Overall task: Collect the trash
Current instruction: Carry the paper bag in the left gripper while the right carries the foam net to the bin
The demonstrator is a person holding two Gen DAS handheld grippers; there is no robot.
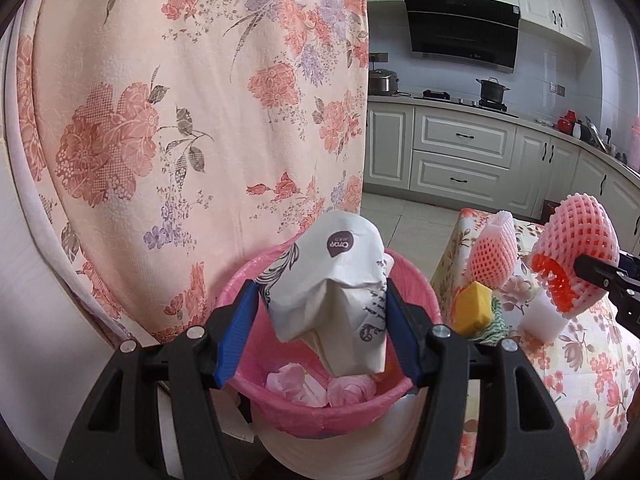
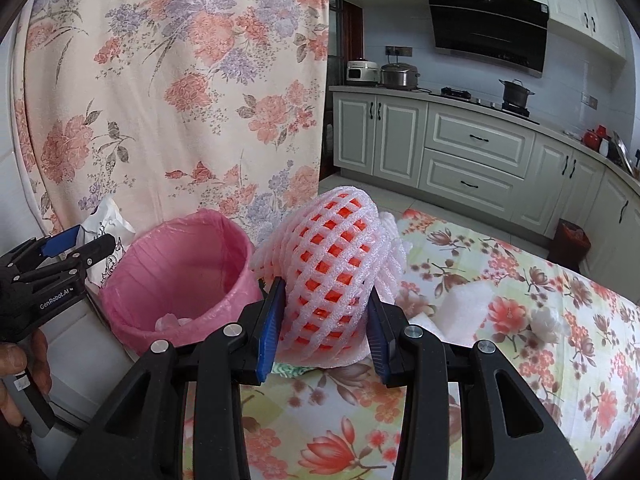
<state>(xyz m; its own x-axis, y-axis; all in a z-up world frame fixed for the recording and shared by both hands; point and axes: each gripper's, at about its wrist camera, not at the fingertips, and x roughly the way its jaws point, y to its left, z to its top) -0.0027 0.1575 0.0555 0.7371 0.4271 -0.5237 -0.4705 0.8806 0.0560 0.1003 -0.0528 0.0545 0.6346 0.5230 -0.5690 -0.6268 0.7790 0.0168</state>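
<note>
My left gripper (image 1: 320, 320) is shut on a crumpled white paper pack (image 1: 332, 276) with dark print, held just over the pink-lined trash bin (image 1: 316, 416). Pink crumpled bits lie in the bin's bottom. My right gripper (image 2: 324, 332) is shut on a pink foam fruit net (image 2: 332, 264) with something orange inside, above the table edge and right of the bin (image 2: 180, 276). The right wrist view shows the left gripper (image 2: 86, 242) with the pack (image 2: 106, 220) at the far left. The left wrist view shows the right gripper (image 1: 596, 280) and its net (image 1: 576, 248) at the right.
A floral-clothed table (image 2: 500, 380) carries a white foam block (image 2: 468, 304), a crumpled white scrap (image 2: 546, 324), a second foam net (image 1: 492, 252) and a yellow block (image 1: 474, 312). A floral curtain (image 1: 180, 120) hangs behind the bin. Kitchen cabinets (image 2: 472, 160) stand beyond.
</note>
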